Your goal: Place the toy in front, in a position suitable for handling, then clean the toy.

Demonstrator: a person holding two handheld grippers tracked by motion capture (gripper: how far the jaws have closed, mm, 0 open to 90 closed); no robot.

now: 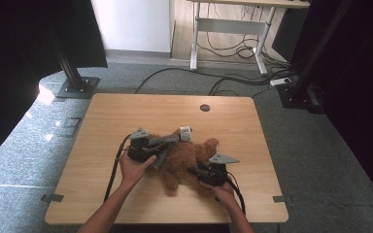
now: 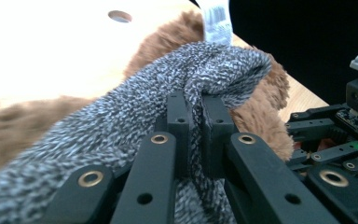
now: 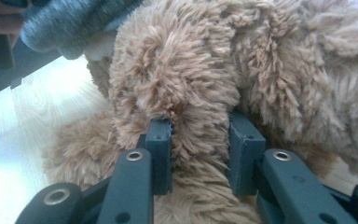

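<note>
Wooden table (image 1: 126,116) carries 1 brown plush toy (image 1: 189,158) near its middle, 1 grey knit sock (image 2: 121,116) draped over it. Left gripper (image 2: 196,116) is clenched on a sock fold; right gripper (image 3: 200,135) grasps a plush limb. Best to hold the limb steady while drawing the sock evenly along, avoiding the 1 white label (image 2: 216,21).

Room: grey carpet (image 1: 320,145), white wall (image 1: 131,24) at back, dark curtains (image 1: 364,58) on both sides.
Light wood counter (image 1: 126,111) with a cable hole (image 1: 204,108); white-framed desk (image 1: 233,24) behind, black cables (image 1: 223,80) across the floor, two black stand bases (image 1: 77,87), bright glare patch far left.
</note>
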